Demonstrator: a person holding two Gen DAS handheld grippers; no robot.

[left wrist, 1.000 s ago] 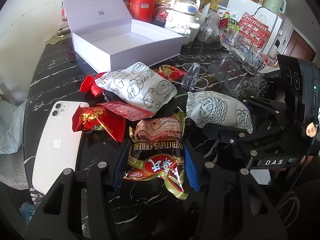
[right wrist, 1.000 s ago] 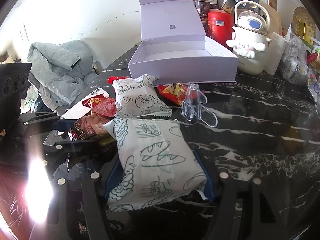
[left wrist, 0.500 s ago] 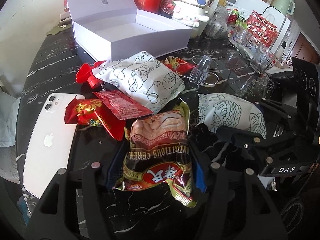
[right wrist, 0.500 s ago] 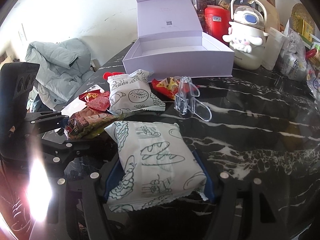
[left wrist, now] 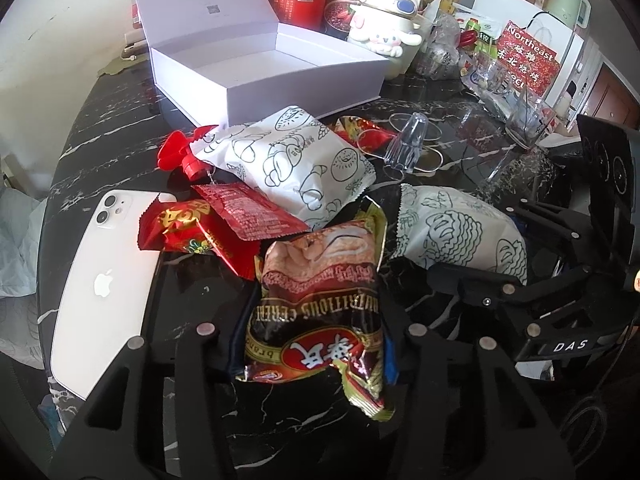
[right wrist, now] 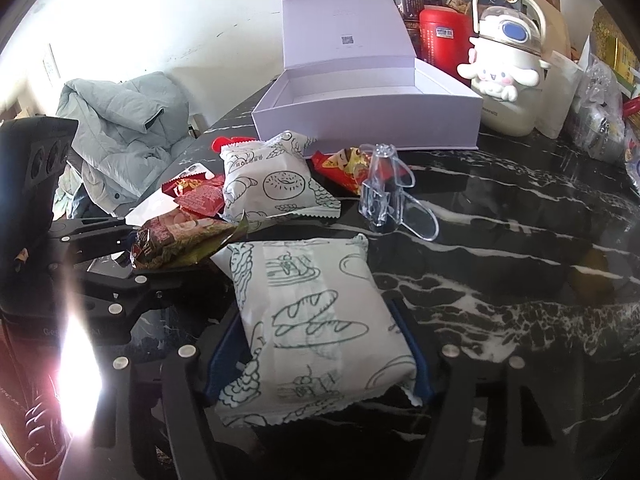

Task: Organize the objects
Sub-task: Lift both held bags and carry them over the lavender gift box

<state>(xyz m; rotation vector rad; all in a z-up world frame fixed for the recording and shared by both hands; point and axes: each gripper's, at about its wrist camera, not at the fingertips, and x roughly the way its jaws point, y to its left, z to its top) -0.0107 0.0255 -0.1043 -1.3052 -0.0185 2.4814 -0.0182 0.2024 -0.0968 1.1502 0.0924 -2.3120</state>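
Since a second ago, the left gripper (left wrist: 312, 344) has just been closing and now clamps the brown cereal packet (left wrist: 316, 300) at lower centre of its view. At lower centre of the other view, the right gripper (right wrist: 316, 344) grasps a white bread packet (right wrist: 316, 320); the open white box (right wrist: 372, 116) sits upper centre.

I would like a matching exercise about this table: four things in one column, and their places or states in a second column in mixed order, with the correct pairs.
Things
1. cereal packet
2. white phone
3. lavender box
4. bread-print packet

States
A. lies face down on the table
B. between the right gripper pads
C. lid open, nothing visible inside
D. between the left gripper pads

Pairs: 1-D, 2-A, 3-C, 4-B
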